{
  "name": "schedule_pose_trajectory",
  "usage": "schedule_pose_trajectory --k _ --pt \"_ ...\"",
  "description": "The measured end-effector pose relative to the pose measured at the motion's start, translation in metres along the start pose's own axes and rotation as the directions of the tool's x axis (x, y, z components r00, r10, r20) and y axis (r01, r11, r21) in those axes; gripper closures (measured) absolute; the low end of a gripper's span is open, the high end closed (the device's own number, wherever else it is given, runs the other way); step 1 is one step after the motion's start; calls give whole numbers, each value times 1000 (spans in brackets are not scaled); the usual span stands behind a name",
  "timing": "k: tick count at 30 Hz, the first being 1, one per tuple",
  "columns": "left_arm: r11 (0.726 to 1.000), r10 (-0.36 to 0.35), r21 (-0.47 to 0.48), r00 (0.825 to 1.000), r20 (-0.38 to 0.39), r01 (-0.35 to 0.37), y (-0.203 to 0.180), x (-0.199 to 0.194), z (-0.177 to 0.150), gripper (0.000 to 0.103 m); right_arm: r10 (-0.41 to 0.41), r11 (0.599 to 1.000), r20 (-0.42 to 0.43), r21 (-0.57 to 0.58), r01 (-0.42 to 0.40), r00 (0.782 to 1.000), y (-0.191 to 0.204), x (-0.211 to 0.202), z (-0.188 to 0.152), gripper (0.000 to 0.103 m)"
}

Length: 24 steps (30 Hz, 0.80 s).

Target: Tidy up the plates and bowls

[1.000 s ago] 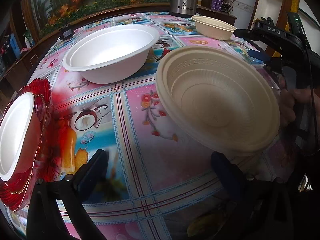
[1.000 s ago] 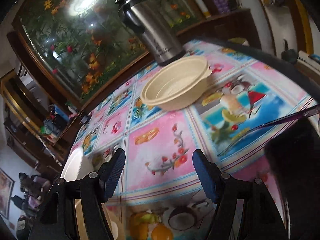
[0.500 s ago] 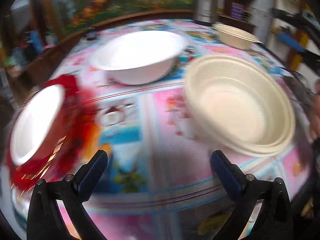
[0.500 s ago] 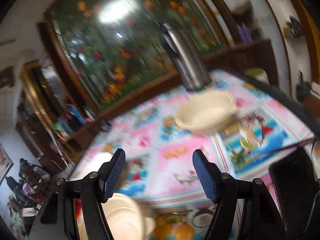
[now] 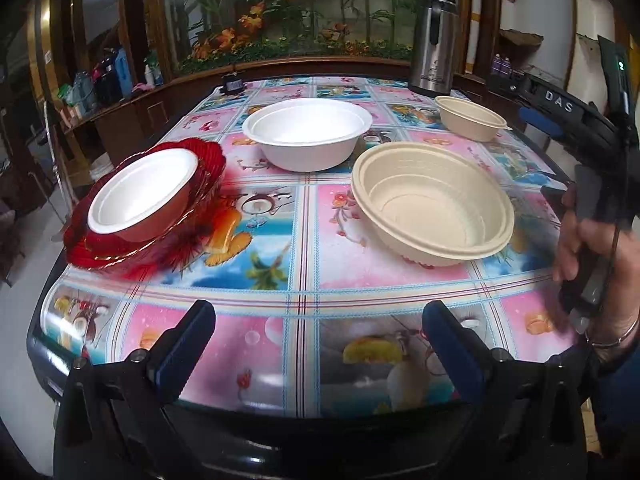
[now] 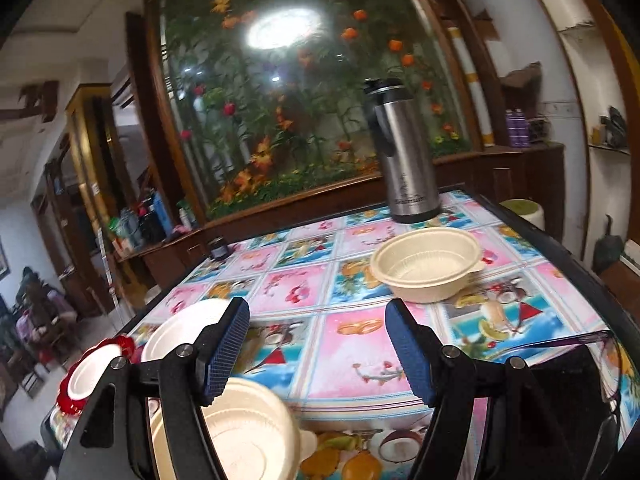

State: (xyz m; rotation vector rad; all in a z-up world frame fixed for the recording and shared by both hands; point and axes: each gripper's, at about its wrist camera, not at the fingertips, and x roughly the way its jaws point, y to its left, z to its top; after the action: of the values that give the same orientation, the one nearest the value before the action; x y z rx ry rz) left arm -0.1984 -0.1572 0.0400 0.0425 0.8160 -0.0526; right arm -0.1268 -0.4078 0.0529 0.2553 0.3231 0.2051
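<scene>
- Looking along my left gripper (image 5: 318, 342), I am seeing its two blue-padded fingers (image 5: 182, 346) standing wide apart with nothing between them, tipped down toward the near edge of the flower-and-fruit patterned tablecloth (image 5: 304, 240).
- Sitting on that cloth to the right of centre is the large beige ribbed plastic bowl (image 5: 434, 206), upright and free of both grippers.
- I am finding the big white foam bowl (image 5: 306, 132) beyond it, toward the middle of the table, upright too.
- At the left edge a smaller white foam bowl (image 5: 142, 196) is resting inside the red scalloped glass plate (image 5: 200, 216), the pair tilted a little in the fisheye.
- A small beige plastic bowl with a tab handle (image 5: 470, 118) is standing at the far right, near the tall steel thermos jug (image 5: 434, 40).
- My right gripper (image 6: 318, 350) is pointing nearly level across the table, its jaws open wide and empty.
- From the left wrist view I am seeing the person's right hand (image 5: 588, 240) wrapped around that tool's handle at the table's right side, a bangle showing at the wrist.
- Through the right wrist view, the small beige bowl is lying ahead beyond the fingertips, and the large beige bowl is showing low behind the left finger (image 6: 220, 354).
</scene>
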Motion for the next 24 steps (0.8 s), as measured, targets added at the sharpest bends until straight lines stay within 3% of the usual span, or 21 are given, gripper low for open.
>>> schedule_pose_trajectory --k 6,12,15,16,18,24 --pt "986 -50 -161 994 -96 35 15 3 0 0 73 996 -62 53 -70 995 -14 4 -3 28" --pt "971 -96 -225 993 -63 80 24 -14 -10 0 138 990 -179 65 -129 974 -24 -5 -16 28" --pt "970 -116 -222 990 -74 97 23 -9 -10 0 170 984 -295 102 -146 940 -31 -21 -28 28" --pt "969 -123 -226 989 -78 103 22 -6 -9 0 179 982 -352 112 -149 918 -33 -24 -32 28" --pt "964 -146 -234 986 -81 123 21 -3 -7 0 173 984 -404 114 -138 898 -34 -27 -36 28" --pt "972 -150 -198 985 -89 130 20 -2 -8 0 246 969 -505 135 -206 827 -15 -25 -50 21"
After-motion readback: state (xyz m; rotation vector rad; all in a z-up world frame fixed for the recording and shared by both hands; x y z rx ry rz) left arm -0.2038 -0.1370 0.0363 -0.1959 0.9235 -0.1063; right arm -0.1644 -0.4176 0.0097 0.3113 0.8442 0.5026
